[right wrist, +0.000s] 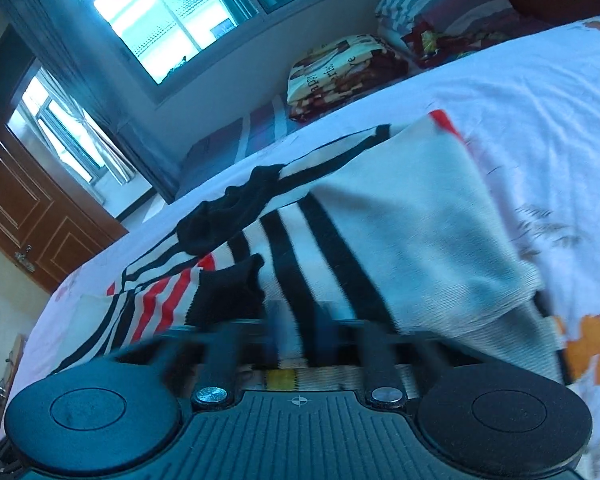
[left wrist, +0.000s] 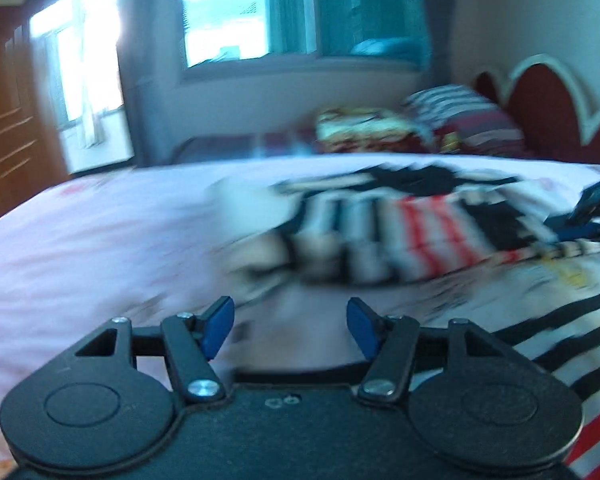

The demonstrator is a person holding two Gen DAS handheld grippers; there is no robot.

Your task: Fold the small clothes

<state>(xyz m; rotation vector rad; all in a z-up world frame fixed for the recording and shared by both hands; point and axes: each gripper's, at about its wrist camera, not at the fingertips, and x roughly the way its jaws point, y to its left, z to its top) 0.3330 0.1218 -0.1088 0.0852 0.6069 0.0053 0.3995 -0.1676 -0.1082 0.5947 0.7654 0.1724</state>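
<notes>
Across mid-frame we are seeing the striped garment (right wrist: 380,232) part-folded on the bed (left wrist: 80,240), left gripper (left wrist: 290,326) spread empty, right gripper (right wrist: 296,320) too blurred to tell, more folds remaining.

Below me the bed (right wrist: 540,92) wears a pale floral sheet. A striped sweater (right wrist: 380,232) lies partly folded on it; folded blankets (right wrist: 340,76) and a striped pillow (right wrist: 432,4) sit beyond.
</notes>
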